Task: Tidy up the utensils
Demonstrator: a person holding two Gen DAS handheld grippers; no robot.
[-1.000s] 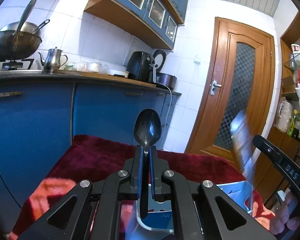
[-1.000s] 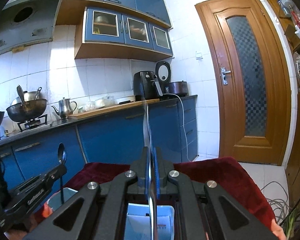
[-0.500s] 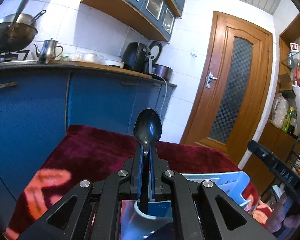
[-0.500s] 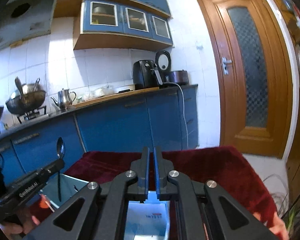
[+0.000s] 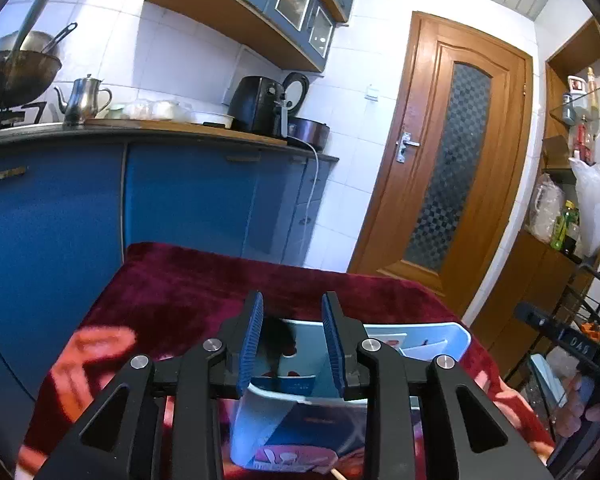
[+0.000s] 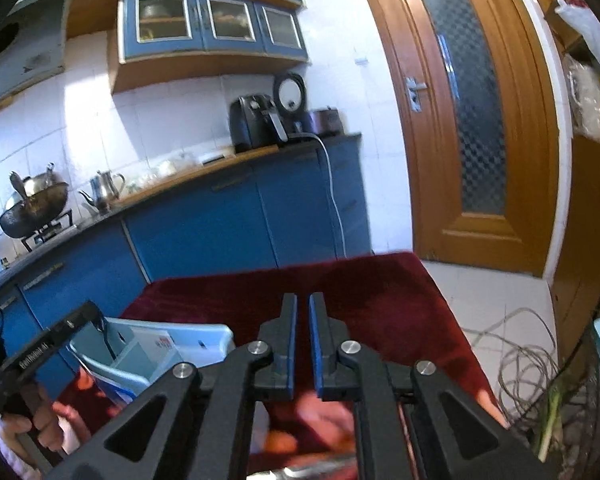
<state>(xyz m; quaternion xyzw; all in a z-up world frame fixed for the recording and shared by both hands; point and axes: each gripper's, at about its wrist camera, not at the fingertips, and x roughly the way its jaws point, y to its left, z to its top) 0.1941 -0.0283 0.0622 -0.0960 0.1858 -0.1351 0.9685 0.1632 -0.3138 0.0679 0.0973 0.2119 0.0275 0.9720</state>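
My left gripper (image 5: 292, 298) hangs over a light blue utensil organizer (image 5: 428, 340) on the dark red cloth. Its jaws are opening. A black spoon (image 5: 276, 332) shows as a dark blur low between the pads, loose and dropping into the organizer's compartment. In the right wrist view the spoon (image 6: 105, 334) stands in the organizer (image 6: 160, 350) just under the left gripper's finger (image 6: 60, 340). My right gripper (image 6: 303, 300) is to the right of the organizer above the cloth. Its jaws are opening a narrow gap with nothing between them.
The red cloth (image 5: 188, 292) covers a small table that ends just past the organizer. Blue kitchen cabinets (image 5: 180, 200) stand beyond it and a wooden door (image 5: 452, 160) at the right. Shelves (image 5: 572, 128) and loose cables (image 6: 520, 360) lie to the right. A shiny metal piece (image 6: 320, 470) shows under my right gripper.
My left jaws have parted and the spoon has slipped down from them into the organizer. The thin blade left my right jaws, which swung right and cracked apart.
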